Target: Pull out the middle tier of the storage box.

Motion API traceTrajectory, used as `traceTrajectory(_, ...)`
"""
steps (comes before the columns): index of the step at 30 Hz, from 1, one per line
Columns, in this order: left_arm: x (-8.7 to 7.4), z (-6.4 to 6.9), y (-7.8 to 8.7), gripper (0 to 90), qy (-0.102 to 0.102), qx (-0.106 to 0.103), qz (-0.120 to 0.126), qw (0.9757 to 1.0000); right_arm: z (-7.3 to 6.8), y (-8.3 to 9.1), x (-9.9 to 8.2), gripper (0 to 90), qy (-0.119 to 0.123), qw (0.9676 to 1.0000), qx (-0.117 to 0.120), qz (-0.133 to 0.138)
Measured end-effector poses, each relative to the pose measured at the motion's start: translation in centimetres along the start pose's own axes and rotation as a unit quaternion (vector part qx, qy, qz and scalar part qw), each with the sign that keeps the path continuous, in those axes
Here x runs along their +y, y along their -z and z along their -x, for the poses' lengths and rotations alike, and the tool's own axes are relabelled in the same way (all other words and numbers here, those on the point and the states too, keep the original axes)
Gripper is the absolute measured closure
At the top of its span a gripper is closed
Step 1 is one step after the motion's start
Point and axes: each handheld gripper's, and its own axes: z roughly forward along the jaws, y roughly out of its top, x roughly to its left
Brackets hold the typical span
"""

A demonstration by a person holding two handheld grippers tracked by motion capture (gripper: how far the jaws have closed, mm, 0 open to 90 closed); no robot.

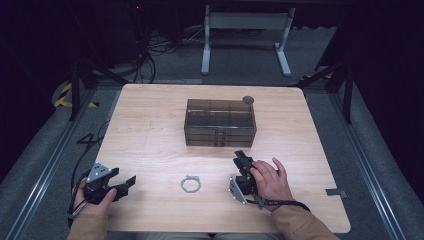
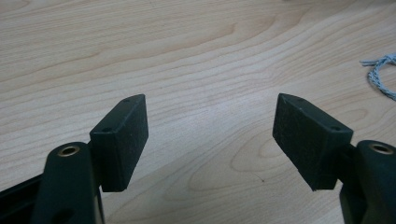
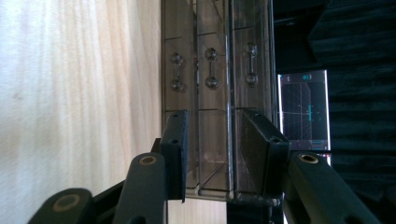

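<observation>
Drawer box just ahead of right tongs.

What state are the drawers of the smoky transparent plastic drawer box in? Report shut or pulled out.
Shut. On the smoky transparent plastic drawer box, the drawer fronts sit flush in the high view, and the right gripper view shows the three small clear handles aligned, none forward.
</observation>
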Motion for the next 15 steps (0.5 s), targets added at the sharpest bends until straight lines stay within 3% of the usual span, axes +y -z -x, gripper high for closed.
traceTrajectory(9, 0.2, 0.2, -0.3, 28.3, -0.004, -0.003, -0.002, 1.0000, -0.5, -1.5, 0.7, 64.5, 0.025, 0.9996, -0.015, 0.000)
traceTrajectory(15, 0.4, 0.2, -0.6, 28.4, -0.005, -0.006, -0.002, 1.0000, -0.8, -2.7, 1.1, 65.2, 0.029, 0.9993, -0.022, -0.006)
